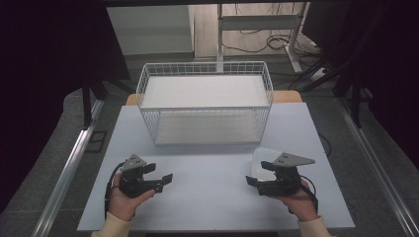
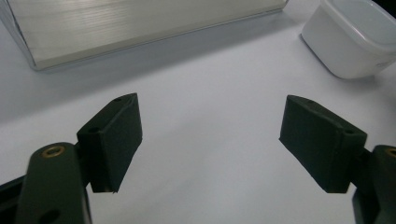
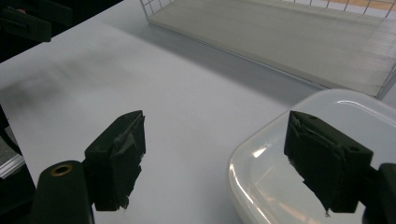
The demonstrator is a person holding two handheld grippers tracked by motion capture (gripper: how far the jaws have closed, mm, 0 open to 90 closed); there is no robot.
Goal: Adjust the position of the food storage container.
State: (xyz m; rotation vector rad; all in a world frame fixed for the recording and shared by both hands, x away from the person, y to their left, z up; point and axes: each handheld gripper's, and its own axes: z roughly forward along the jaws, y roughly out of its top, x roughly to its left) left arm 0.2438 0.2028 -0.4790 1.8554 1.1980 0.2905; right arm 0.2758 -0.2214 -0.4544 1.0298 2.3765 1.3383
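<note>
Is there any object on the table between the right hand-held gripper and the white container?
Nothing visible. The right hand-held gripper is open right at the white container, one jaw already over its lid, only bare table beside it.

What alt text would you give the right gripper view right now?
The open right gripper hovers over a white table, one jaw above the lidded translucent container. A white wire shelf rack stands beyond.
</note>
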